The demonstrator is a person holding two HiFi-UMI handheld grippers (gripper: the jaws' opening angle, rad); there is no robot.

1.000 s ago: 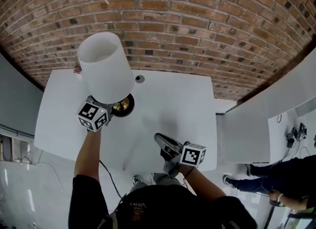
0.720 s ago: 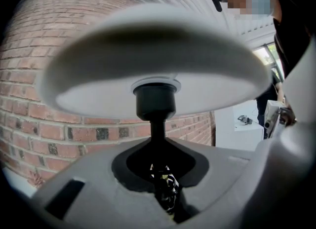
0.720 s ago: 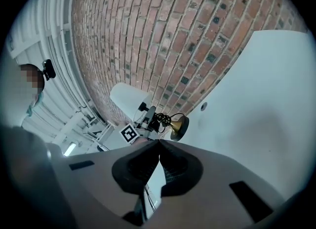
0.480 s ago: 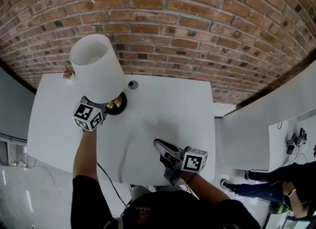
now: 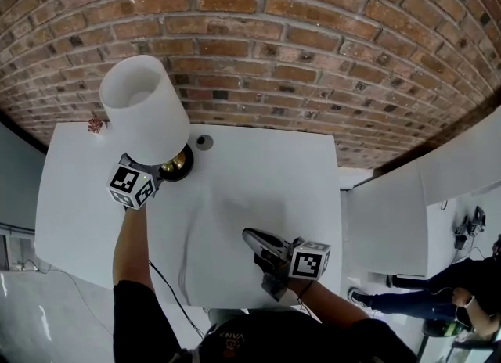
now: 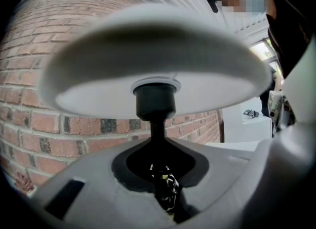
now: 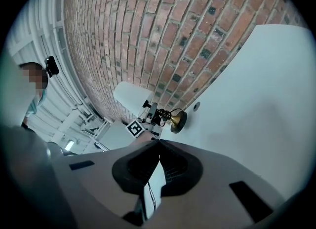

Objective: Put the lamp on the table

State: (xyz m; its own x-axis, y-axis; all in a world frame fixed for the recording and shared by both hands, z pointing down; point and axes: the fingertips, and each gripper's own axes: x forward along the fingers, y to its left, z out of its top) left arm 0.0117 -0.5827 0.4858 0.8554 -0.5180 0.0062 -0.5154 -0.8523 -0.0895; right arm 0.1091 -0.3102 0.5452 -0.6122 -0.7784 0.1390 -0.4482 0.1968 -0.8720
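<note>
I've carried the table lamp left to the bench's ten o'clock corner, left tool clamped on its stem, brass base apparently near landing, right tool shut, empty, at five o'clock.

We're wearing a black short-sleeved top and a black cap. The left gripper and right gripper are showing grey moulded bodies, each carrying a white cube with black square markers.
</note>
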